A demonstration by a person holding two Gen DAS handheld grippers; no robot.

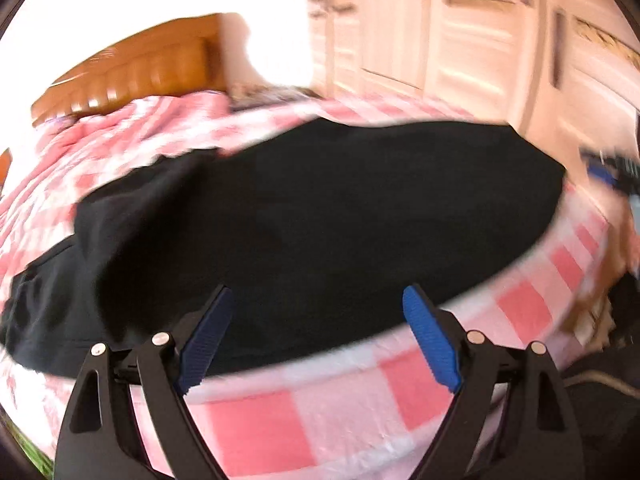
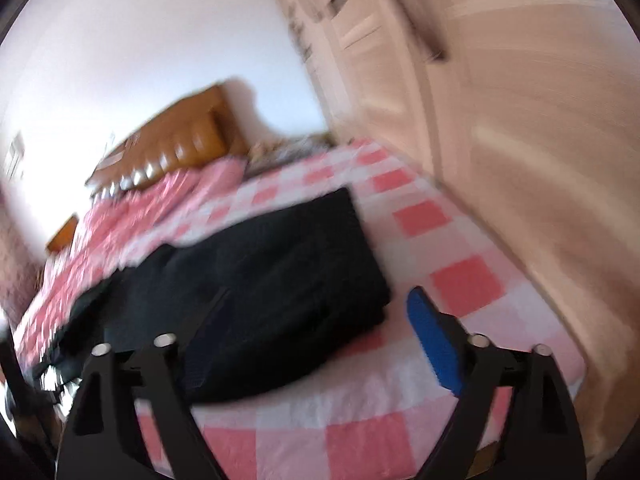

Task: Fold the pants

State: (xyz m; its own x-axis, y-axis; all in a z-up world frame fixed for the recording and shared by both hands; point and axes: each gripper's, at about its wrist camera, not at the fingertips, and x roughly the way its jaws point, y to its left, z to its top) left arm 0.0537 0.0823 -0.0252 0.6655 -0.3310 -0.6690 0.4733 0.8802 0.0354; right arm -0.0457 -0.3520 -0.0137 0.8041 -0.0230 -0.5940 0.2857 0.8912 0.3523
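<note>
Currently black pants [image 1: 320,216] lie flat across frame centre on pink-check bed [image 1: 360,412], both views blurred; left gripper [image 1: 318,300] and right gripper [image 2: 316,304] wide, holding nothing; fabric prob. soft, light, floppy, so pinch at hem/waistband corners.

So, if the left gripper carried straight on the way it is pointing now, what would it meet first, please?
Most likely the black pants lying on the checked bedcover. The left gripper is open and aimed at their near edge; blur makes depth uncertain.
</note>
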